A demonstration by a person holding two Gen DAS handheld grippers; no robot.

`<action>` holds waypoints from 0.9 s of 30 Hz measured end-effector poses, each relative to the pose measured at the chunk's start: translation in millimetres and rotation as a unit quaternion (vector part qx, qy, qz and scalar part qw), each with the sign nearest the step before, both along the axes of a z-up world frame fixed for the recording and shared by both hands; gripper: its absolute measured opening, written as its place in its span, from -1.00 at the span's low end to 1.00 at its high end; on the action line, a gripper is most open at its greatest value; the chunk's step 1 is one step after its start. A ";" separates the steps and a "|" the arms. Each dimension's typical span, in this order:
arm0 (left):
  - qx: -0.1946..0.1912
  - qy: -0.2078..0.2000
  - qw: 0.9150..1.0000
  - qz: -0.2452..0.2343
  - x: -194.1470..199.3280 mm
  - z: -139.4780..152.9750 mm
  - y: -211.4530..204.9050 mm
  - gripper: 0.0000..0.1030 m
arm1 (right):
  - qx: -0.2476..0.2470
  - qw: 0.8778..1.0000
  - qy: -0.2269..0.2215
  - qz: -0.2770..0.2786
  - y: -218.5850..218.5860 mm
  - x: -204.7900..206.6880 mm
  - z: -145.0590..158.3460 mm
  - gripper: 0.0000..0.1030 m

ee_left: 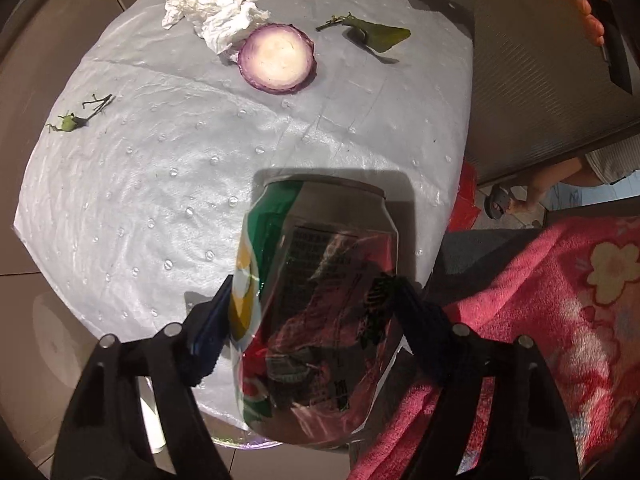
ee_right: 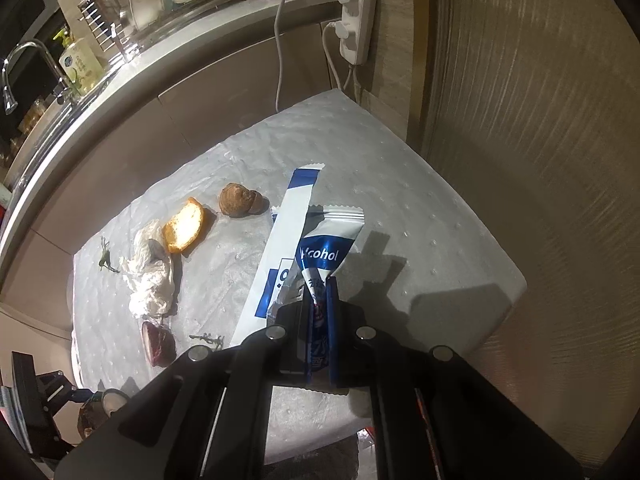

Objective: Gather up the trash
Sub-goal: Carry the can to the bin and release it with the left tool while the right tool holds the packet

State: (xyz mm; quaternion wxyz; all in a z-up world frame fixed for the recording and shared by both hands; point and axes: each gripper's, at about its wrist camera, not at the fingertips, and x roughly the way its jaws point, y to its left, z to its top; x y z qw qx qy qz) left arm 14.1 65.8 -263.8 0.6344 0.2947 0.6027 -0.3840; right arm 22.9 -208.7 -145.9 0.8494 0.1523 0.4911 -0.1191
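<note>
Fingers of my left gripper (ee_left: 308, 316) straddle the can (ee_left: 316, 304), seemingly touching; my right gripper (ee_right: 320, 300) pinches a wrapper (ee_right: 332, 240).

Dented can (ee_left: 316, 304) upright; wrappers (ee_right: 320, 248) pinched – lifted

Two close downward views, shared table (ee_left: 120, 184)

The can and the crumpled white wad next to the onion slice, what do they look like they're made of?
The can looks like thin metal, probably aluminium, with a glossy printed skin: it mirrors the pink cloth and shows a bare silver rim. The white wad looks like soft matte tissue paper, going by its fine creases and ragged edges, though thin plastic can't be ruled out.
</note>
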 end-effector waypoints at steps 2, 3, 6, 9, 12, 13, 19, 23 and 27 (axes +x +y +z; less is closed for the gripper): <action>-0.013 0.008 1.000 0.013 0.6 1.7 3.9 0.43 | -0.002 1.000 -0.004 -0.004 3.1 -10.1 4.8 -0.88; -0.021 0.011 0.999 0.021 1.6 3.5 6.8 0.43 | -0.003 1.000 -0.006 -0.005 5.3 -15.0 7.5 -0.88; -0.043 0.003 0.998 0.050 3.7 17.0 21.9 0.42 | -0.005 1.000 -0.011 -0.003 14.4 -27.7 17.8 -0.88; -0.077 -0.011 0.993 0.092 6.5 43.2 50.8 0.43 | -0.010 1.000 -0.024 0.012 32.1 -38.3 36.4 -0.88; -0.095 -0.033 0.986 0.135 0.1 67.9 92.9 0.43 | -0.019 0.998 -0.039 0.041 58.9 -44.4 57.9 -0.88; -0.096 -0.041 0.983 0.150 -3.3 73.1 109.1 0.43 | -0.020 0.998 -0.043 0.052 68.9 -45.8 64.5 -0.88; -0.056 -0.041 0.969 0.236 -10.2 46.4 199.3 0.43 | -0.011 0.991 -0.068 0.116 126.1 -47.5 96.9 -0.88; -0.030 -0.009 0.962 0.271 -20.7 -6.7 228.1 0.43 | -0.003 0.986 -0.077 0.150 156.3 -46.2 110.6 -0.88; -0.003 0.016 0.959 0.284 -19.6 -58.4 242.0 0.43 | -0.011 0.982 -0.072 0.175 180.4 -50.6 120.4 -0.88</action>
